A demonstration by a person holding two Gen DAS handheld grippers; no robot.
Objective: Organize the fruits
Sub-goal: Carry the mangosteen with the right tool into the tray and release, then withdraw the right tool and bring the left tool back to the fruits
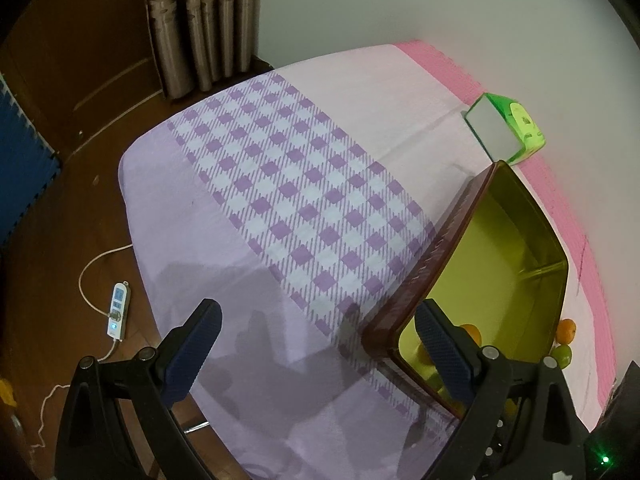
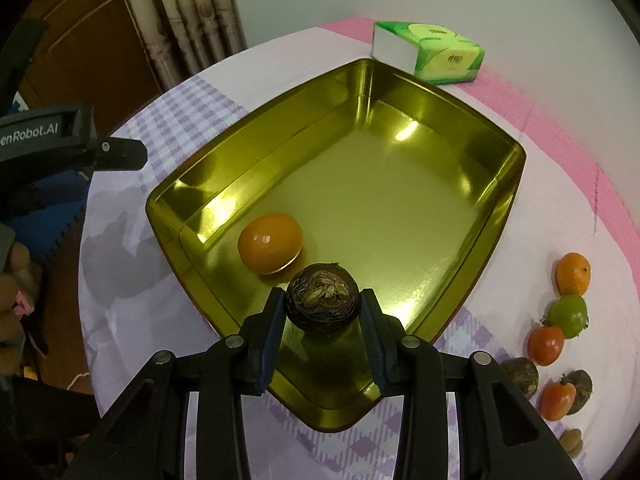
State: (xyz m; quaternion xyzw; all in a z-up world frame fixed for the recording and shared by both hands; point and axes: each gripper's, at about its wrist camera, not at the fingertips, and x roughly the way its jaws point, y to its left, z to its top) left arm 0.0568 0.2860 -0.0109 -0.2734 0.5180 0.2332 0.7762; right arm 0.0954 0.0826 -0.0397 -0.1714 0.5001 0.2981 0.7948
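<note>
right gripper clamping dark fruit over gold tin, left view lacks it

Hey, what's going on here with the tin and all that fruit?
A person is sorting fruit into a gold tin with two handheld grippers. The right gripper is shut on a dark brown fruit over the tin's near corner, beside an orange already inside. The left gripper is open and empty. More fruit waits on the cloth.

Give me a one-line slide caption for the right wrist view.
Right hand-held gripper holds a dark brown fruit over the gold tin, beside an orange already inside.
</note>
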